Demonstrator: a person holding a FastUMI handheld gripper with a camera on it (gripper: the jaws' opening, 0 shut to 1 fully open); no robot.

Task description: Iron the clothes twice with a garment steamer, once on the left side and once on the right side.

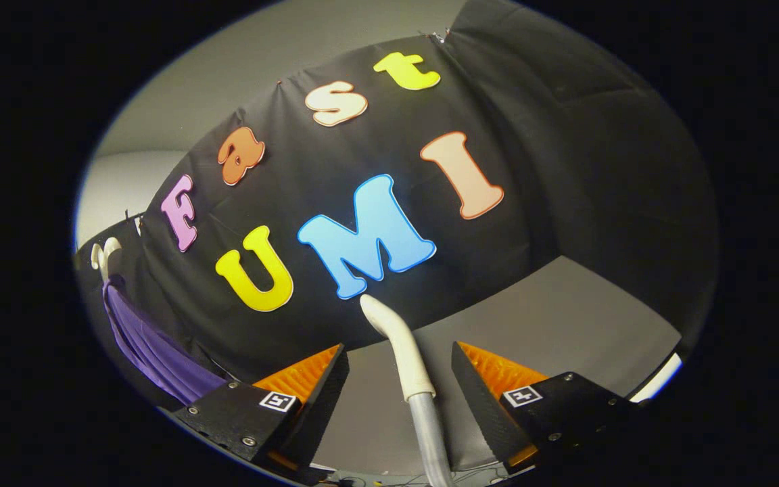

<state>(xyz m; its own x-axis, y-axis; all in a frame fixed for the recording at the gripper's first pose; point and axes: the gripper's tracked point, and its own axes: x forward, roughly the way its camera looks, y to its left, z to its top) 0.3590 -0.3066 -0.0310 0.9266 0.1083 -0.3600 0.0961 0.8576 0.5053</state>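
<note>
While the gripper (399, 368) hangs tilted above the grey tabletop (565, 318), its two fingers stand wide apart and press on nothing. Between them runs the garment steamer's white curved plastic nozzle (396, 338) — joined below to a ribbed grey hose (430, 433) — with a clear gap on either side, so neither finger touches it. Its tip points away from the fingers toward the black cloth wall (376, 142) beyond the table. Well off to the left of the fingers, against that wall, hangs the purple fabric garment (153, 352) in long folds from a white plastic hanger (104, 256) — far apart from the nozzle. A pale wall (261, 74) shows above the cloth.
</note>
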